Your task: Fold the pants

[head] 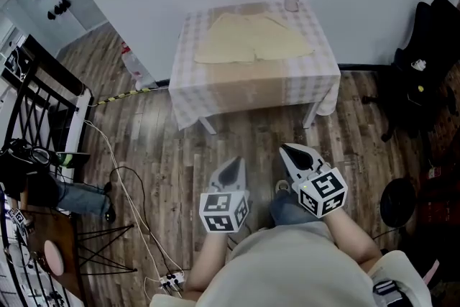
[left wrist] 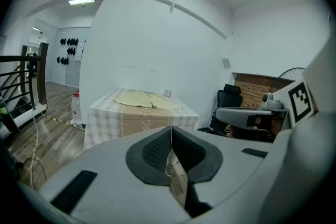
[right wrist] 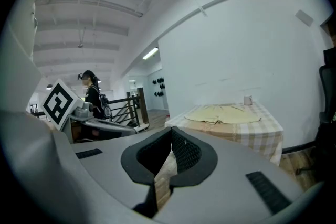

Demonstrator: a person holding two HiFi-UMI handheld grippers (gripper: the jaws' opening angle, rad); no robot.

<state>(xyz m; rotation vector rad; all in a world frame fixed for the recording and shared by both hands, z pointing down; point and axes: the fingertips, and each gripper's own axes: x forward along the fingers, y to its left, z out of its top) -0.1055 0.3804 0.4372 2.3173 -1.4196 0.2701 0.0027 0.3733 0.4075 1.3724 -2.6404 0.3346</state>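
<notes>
Pale yellow pants (head: pixel 251 38) lie spread flat on a small table with a checked cloth (head: pixel 248 86) against the white wall. The same pants (left wrist: pixel 148 100) (right wrist: pixel 223 113) show far ahead in both gripper views. My left gripper (head: pixel 233 163) and right gripper (head: pixel 290 152) hang over the wooden floor, well short of the table. Both have their jaws shut with nothing between them. The left gripper (left wrist: pixel 171 128) and right gripper (right wrist: pixel 171 129) point toward the table.
A small white cup (head: pixel 291 4) stands on the table's far right corner. A black office chair (head: pixel 420 75) sits to the right, a black railing (head: pixel 39 101) and cables (head: pixel 126 183) to the left. A person (right wrist: pixel 93 97) stands far off in the right gripper view.
</notes>
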